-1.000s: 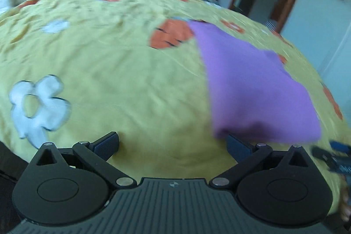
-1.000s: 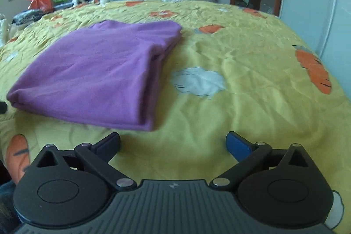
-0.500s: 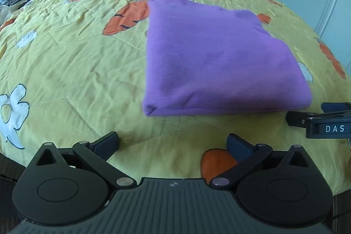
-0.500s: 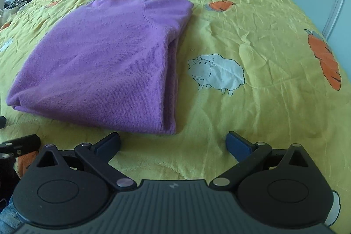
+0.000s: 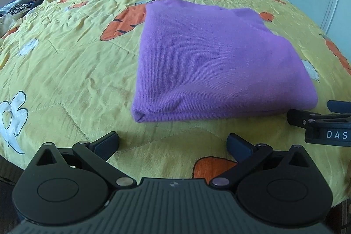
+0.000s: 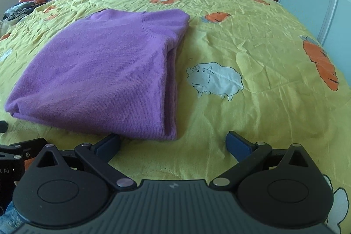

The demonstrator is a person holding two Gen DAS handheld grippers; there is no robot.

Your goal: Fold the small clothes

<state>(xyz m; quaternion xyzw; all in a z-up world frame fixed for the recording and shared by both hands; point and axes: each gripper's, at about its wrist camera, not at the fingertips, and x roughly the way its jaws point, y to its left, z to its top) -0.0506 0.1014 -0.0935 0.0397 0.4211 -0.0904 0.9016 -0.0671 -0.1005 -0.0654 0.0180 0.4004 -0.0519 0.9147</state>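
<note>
Compared with a second ago: left gripper (image 5: 172, 142) swung round to face purple sweater (image 5: 210, 58), now centred in frame on bed (image 5: 65, 71). Fold looks complete. Both sets of fingers wide open, empty. Right view alone shows layered side edge; right gripper (image 6: 173, 142) at lower centre.

The folded garment (image 5: 210, 63) is laid on the bedspread (image 5: 65, 71), ahead of the left gripper's fingers (image 5: 107, 143); its near corner is met just beyond the right gripper's left finger (image 6: 108, 144)
</note>
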